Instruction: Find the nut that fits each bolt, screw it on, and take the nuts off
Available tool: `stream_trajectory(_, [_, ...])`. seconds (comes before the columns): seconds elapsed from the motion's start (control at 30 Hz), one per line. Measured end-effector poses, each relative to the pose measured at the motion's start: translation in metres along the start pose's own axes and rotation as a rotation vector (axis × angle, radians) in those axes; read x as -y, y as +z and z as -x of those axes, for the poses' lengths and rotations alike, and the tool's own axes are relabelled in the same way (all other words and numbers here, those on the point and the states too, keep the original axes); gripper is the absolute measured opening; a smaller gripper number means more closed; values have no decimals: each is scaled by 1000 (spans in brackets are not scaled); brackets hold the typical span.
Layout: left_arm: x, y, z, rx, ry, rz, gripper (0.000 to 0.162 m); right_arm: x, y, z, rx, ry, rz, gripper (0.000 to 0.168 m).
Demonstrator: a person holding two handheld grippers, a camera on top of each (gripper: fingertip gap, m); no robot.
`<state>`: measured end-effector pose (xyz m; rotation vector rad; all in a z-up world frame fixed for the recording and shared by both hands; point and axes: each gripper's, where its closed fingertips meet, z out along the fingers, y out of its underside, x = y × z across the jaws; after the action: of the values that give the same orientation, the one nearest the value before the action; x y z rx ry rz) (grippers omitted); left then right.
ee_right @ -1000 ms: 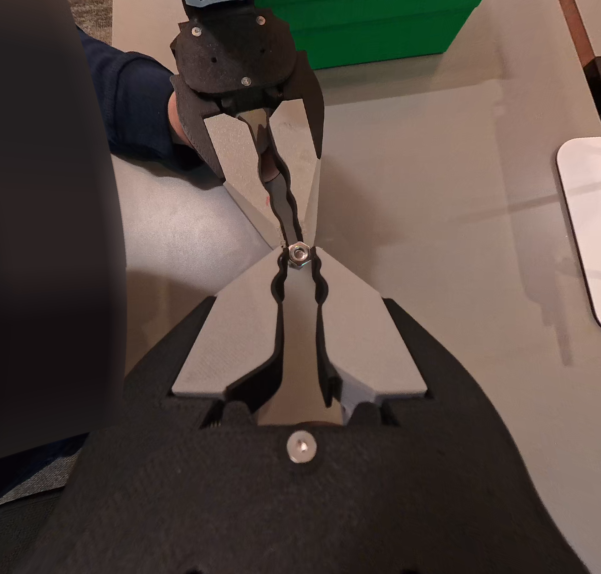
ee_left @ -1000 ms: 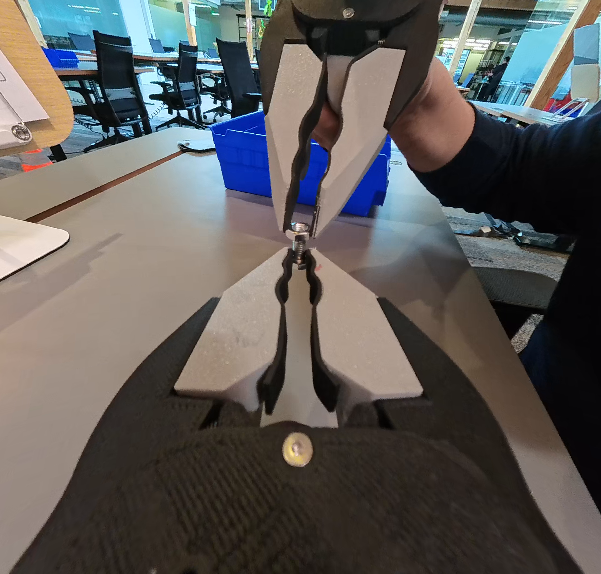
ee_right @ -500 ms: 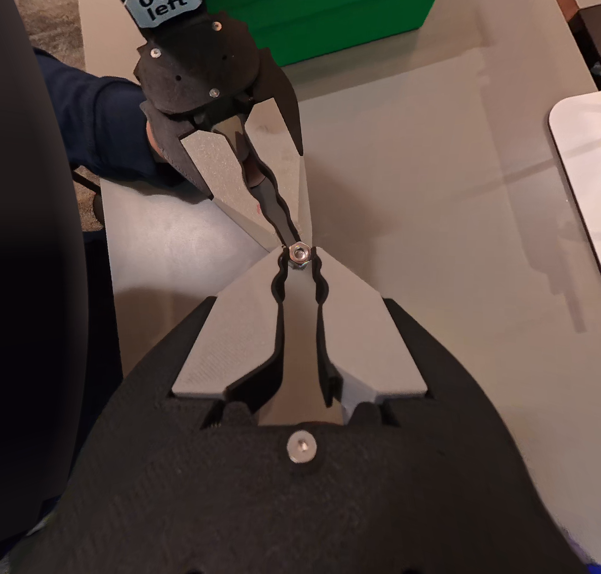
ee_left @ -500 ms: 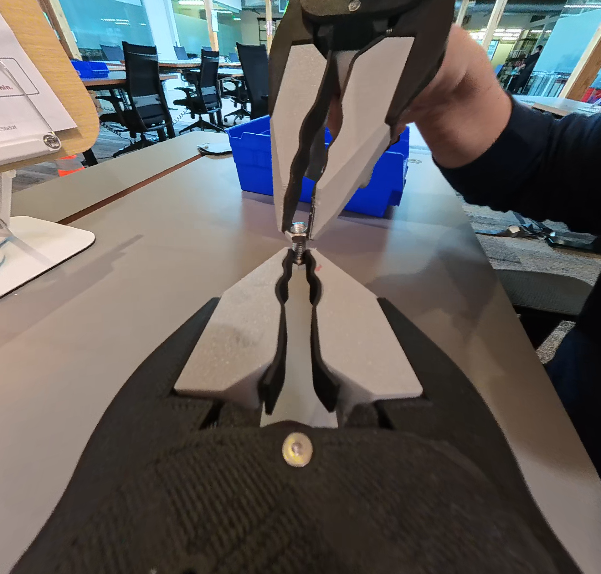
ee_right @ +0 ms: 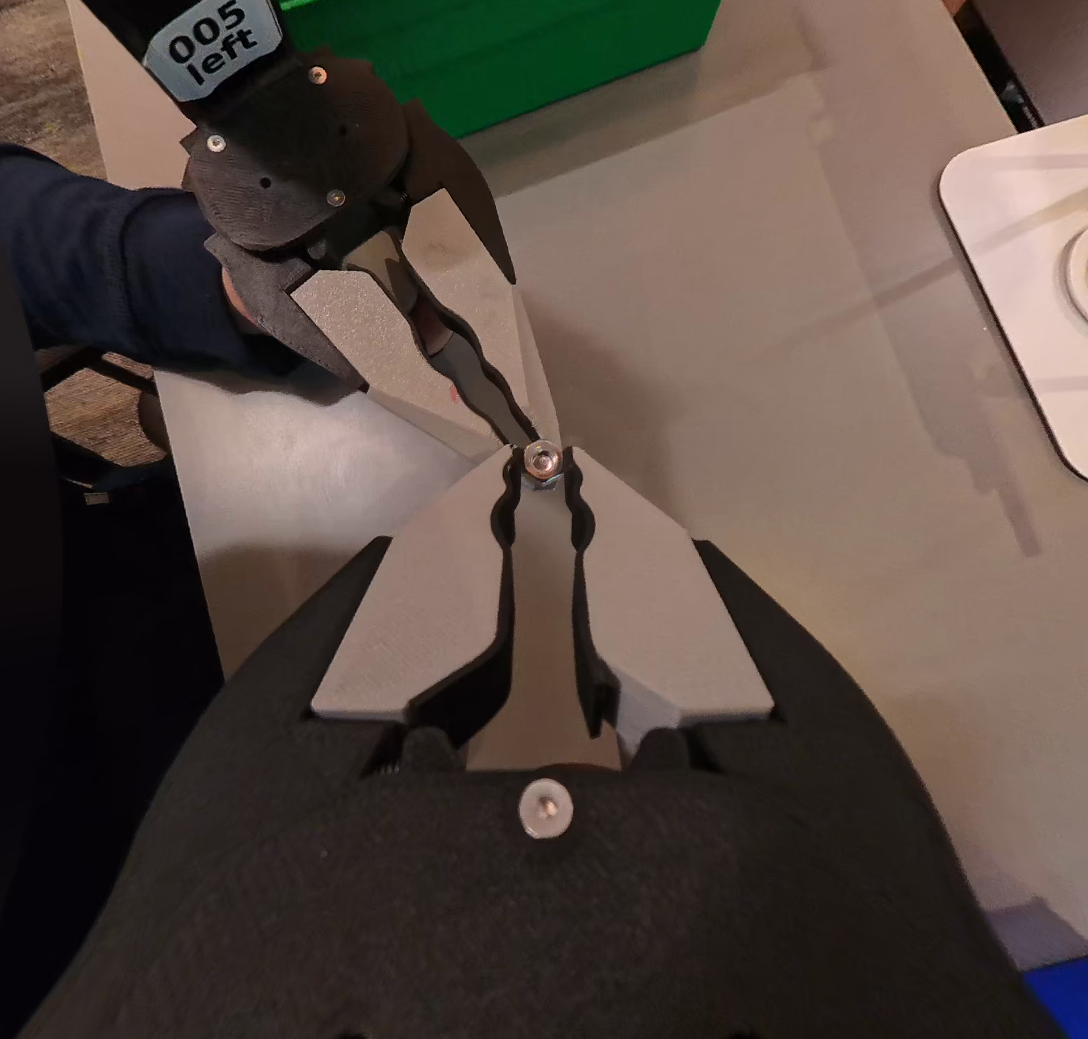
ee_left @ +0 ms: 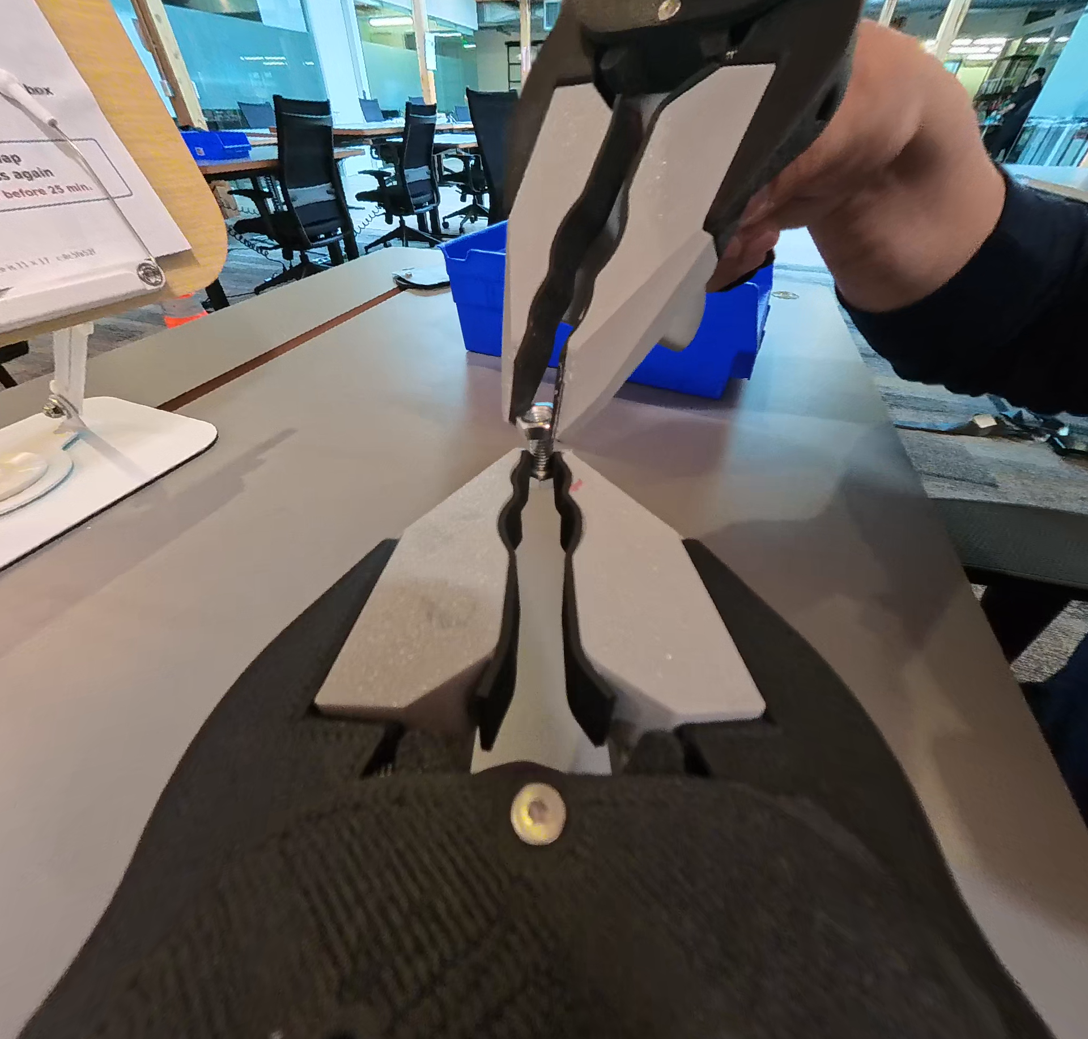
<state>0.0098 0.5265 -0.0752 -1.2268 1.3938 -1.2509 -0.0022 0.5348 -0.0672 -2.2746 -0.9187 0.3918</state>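
My left gripper (ee_left: 538, 472) is shut on a small silver bolt (ee_left: 538, 460) and holds it upright above the grey table (ee_left: 294, 422). Its head is hidden between the fingers. My right gripper (ee_right: 541, 470) comes down from above and is shut on a silver hex nut (ee_right: 543, 484) at the top of the bolt's thread. In the left wrist view the nut (ee_left: 534, 420) sits between the right gripper's tips (ee_left: 538, 416). In the right wrist view the bolt's end (ee_right: 541, 458) shows above the nut, and the left gripper (ee_right: 524, 437) reaches in from the upper left.
A blue bin (ee_left: 724, 339) stands behind the grippers. A green bin (ee_right: 500, 27) stands at the far end in the right wrist view. A white stand base (ee_left: 106, 463) with a sign board is at the left. The table's edge runs close on the right. Less than 4 cm separates the two grippers' tips.
My right gripper has rolled around the bolt with the nut in it. In its view the left gripper has swung toward the upper left. Both grippers stay shut.
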Motion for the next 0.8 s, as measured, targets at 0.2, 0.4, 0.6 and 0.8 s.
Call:
stream_trajectory(0.2, [4,-1,-2,-6,-1,-20,5,3,-4,1,-8,-14,-84,11])
stream_trajectory(0.4, [7,-2,-6,-25,13,-35,5,4,-8,6,44,-19,-187,11])
stream_trajectory(0.6, [13,-4,-12,-58,30,-68,5,5,-16,12,84,-85,-288,13])
stream_trajectory(0.8, [14,-4,-16,-77,35,-70,5,0,-19,15,122,-119,-345,12])
